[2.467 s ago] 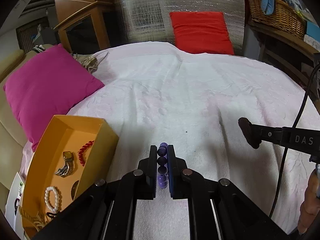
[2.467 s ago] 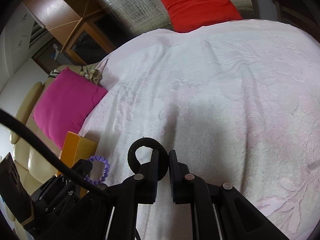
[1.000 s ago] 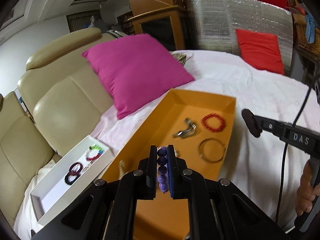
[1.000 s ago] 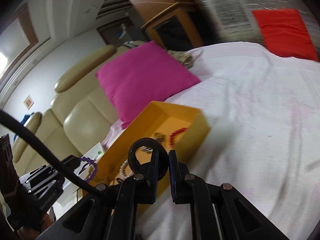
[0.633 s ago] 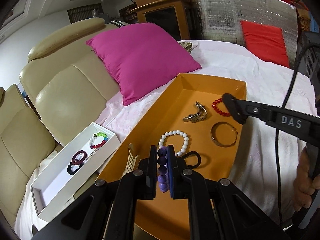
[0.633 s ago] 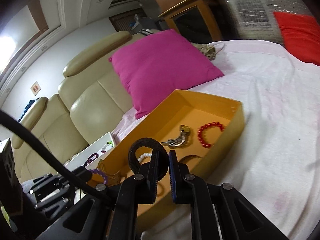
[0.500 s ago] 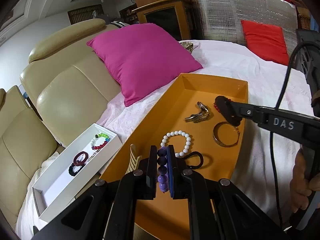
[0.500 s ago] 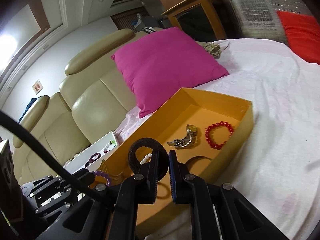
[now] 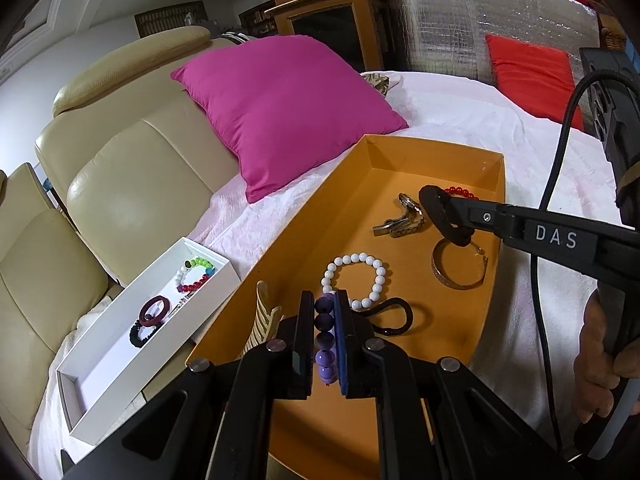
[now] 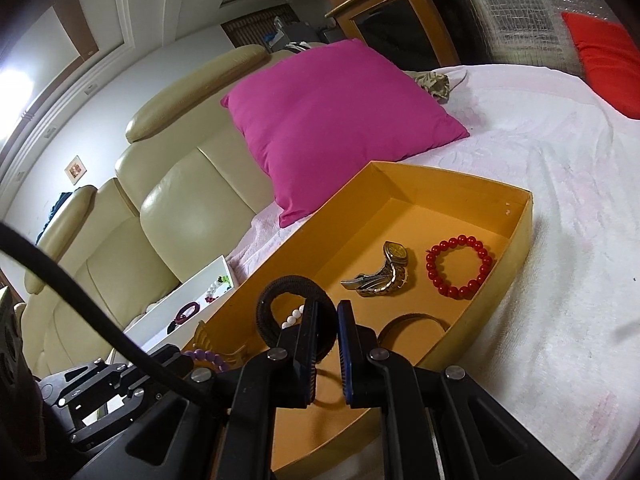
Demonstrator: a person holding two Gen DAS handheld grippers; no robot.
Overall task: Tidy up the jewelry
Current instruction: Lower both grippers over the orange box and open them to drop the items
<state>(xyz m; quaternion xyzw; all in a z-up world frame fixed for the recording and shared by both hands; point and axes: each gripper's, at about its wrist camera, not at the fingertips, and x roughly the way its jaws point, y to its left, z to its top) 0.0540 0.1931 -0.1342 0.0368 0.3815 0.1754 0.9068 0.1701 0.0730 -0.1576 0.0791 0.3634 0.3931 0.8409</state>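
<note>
My left gripper [image 9: 324, 320] is shut on a purple bead bracelet [image 9: 325, 338] above the near end of the orange tray [image 9: 436, 148]. My right gripper [image 10: 327, 320] is shut on a black hair tie [image 10: 276, 300] and hangs over the tray's middle; it also shows in the left wrist view [image 9: 448, 216]. In the tray lie a white bead bracelet [image 9: 356, 276], a metal watch [image 10: 380, 272], a red bead bracelet [image 10: 460, 264], a gold bangle [image 9: 458, 268], a black cord loop [image 9: 394, 316] and a cream hair claw [image 9: 262, 320].
A white box [image 9: 120, 344] with several bracelets and hair ties sits left of the tray on the beige sofa [image 9: 132, 184]. A magenta pillow [image 9: 288, 108] lies behind the tray on the pink blanket [image 10: 560, 200]. A red cushion [image 9: 532, 72] is far back.
Both grippers have swung left from the open blanket to over the orange tray, still holding their items. The right gripper has moved further over the tray's middle.
</note>
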